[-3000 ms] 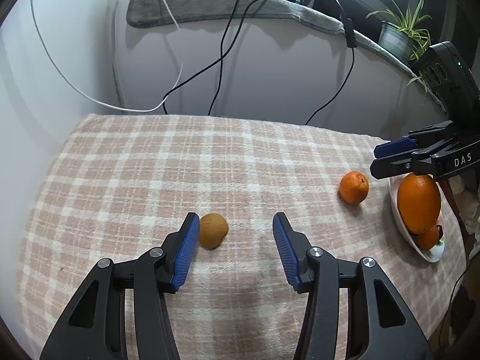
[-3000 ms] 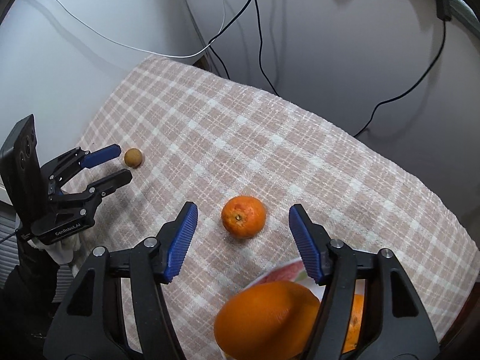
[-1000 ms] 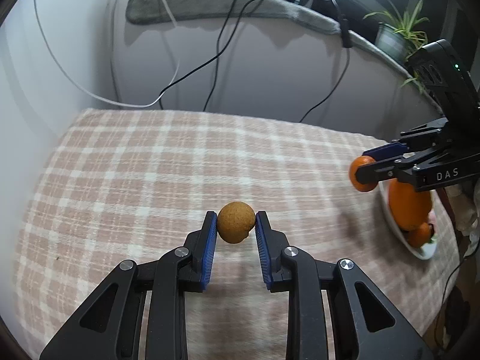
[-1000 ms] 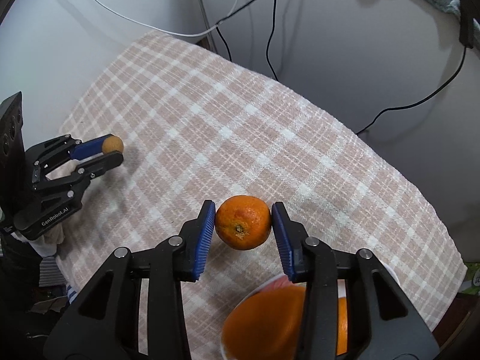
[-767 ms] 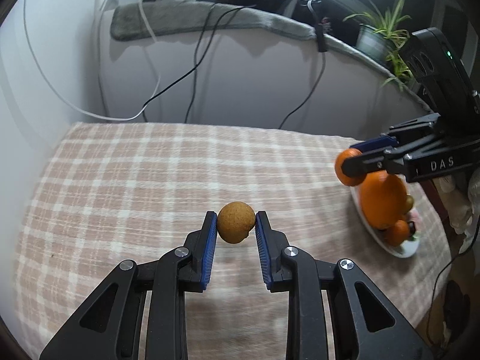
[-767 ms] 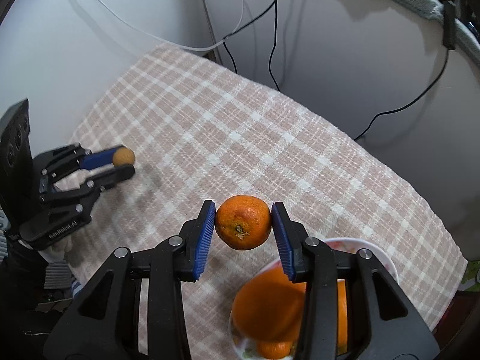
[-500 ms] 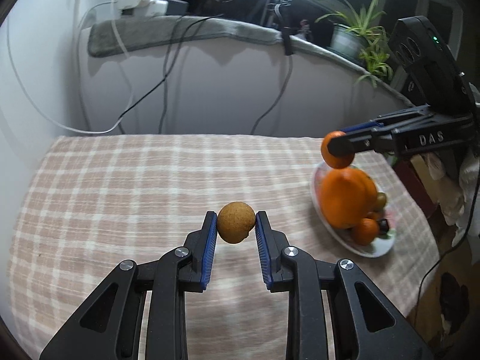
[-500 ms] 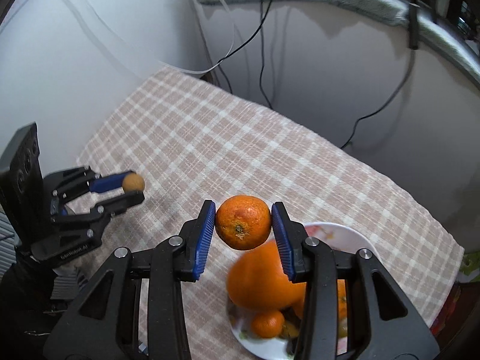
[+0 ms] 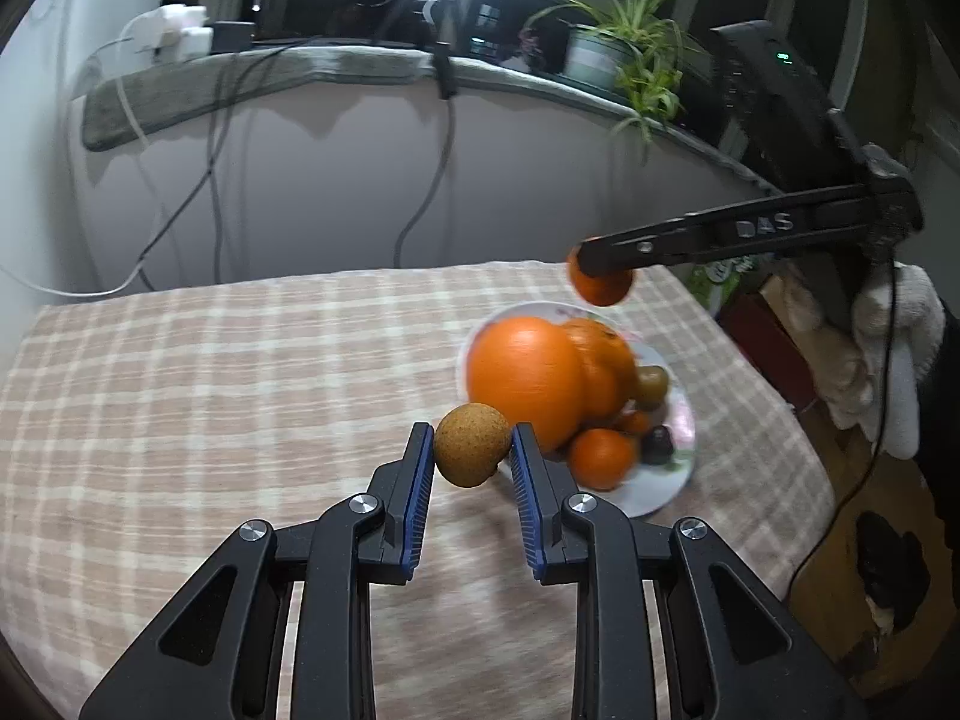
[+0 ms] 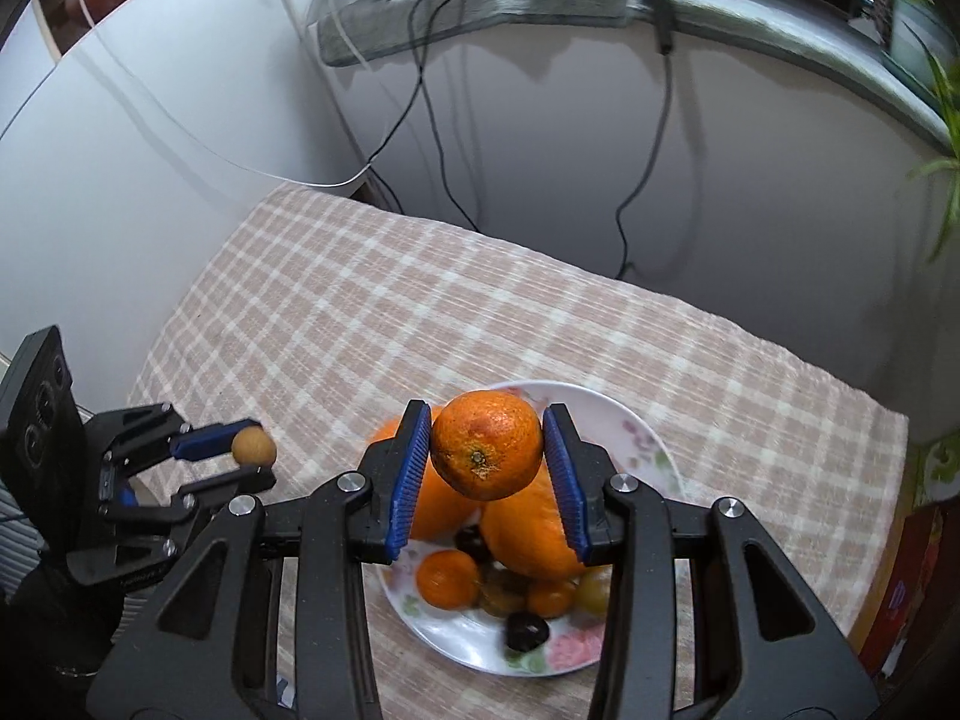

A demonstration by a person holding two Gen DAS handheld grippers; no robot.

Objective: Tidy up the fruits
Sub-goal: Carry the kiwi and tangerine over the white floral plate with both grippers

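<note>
My left gripper (image 9: 471, 450) is shut on a small round brown fruit (image 9: 471, 444) and holds it in the air just left of the white floral plate (image 9: 660, 492). My right gripper (image 10: 487, 450) is shut on a mandarin (image 10: 487, 445) and holds it above the same plate (image 10: 624, 420). The plate carries two large oranges (image 10: 528, 534), small oranges and several small dark and yellow fruits. The right gripper with the mandarin (image 9: 600, 287) shows in the left wrist view above the plate's far side. The left gripper with the brown fruit (image 10: 254, 447) shows in the right wrist view, left of the plate.
The table is covered with a pink checked cloth (image 9: 210, 372). A white wall with hanging cables (image 10: 636, 180) stands behind it, under a grey ledge with a potted plant (image 9: 618, 54). The table's right edge drops to the floor (image 9: 840, 480) close to the plate.
Both grippers closed on their fruits, lifted them and carried them towards the plate. The mandarin is now over the plate; the brown fruit is close beside it.
</note>
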